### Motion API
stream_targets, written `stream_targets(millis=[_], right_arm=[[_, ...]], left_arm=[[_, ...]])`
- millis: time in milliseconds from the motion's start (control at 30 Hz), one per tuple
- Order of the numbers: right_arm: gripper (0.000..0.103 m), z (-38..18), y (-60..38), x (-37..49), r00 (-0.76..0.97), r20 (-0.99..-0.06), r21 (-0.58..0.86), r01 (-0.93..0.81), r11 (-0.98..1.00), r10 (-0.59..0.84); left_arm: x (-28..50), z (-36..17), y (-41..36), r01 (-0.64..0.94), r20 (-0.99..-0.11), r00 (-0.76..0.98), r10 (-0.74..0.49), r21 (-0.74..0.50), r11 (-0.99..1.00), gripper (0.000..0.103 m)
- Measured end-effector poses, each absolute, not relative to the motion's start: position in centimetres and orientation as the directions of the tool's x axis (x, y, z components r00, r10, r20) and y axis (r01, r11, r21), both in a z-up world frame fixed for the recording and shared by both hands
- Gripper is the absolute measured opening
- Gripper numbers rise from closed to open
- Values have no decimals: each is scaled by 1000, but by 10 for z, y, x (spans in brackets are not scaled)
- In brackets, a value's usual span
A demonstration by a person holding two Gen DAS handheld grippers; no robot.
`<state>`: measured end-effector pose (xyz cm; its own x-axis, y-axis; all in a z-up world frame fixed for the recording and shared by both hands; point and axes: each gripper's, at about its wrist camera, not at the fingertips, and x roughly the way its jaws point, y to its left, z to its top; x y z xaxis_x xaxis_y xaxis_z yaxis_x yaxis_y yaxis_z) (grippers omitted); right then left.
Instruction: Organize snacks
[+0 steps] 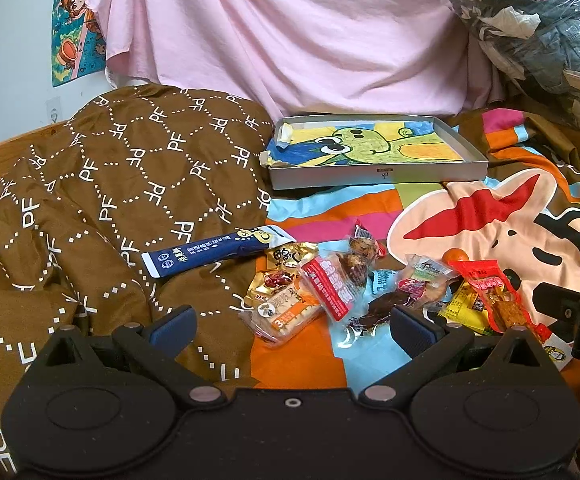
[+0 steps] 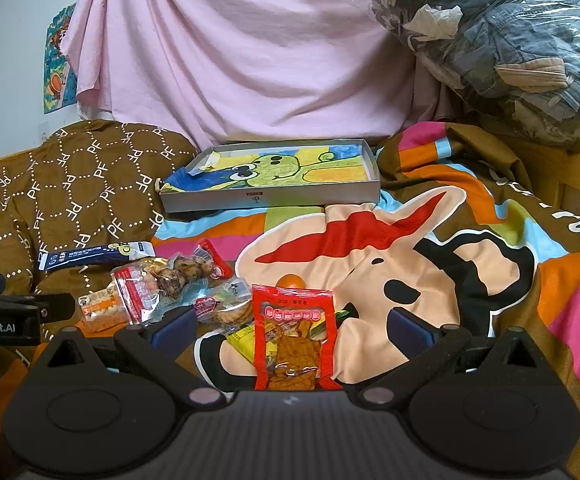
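Right wrist: right gripper fingers wide apart, empty | left gripper fingers spread, empty

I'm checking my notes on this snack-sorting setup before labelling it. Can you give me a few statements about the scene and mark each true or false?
1. Both grippers are open and hold nothing. True: left gripper and right gripper are empty.
2. The grey box already contains snacks. False: it holds only a frog drawing.
3. The long blue packet lies partly on the brown quilt. True.
4. The red packet sits in front of the left gripper. False: it lies between the right gripper's fingers.
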<state>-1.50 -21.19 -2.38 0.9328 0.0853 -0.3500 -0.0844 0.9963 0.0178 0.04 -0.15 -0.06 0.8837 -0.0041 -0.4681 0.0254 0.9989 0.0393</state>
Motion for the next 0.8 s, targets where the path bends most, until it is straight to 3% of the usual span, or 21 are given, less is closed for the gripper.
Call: stream_targets(millis=[800], right_arm=[[103,-24,-210,-15,931,-353,16,-92,996,92]], left_arm=[[1,-1,-1,26,-470,883,-4,39,999,102]])
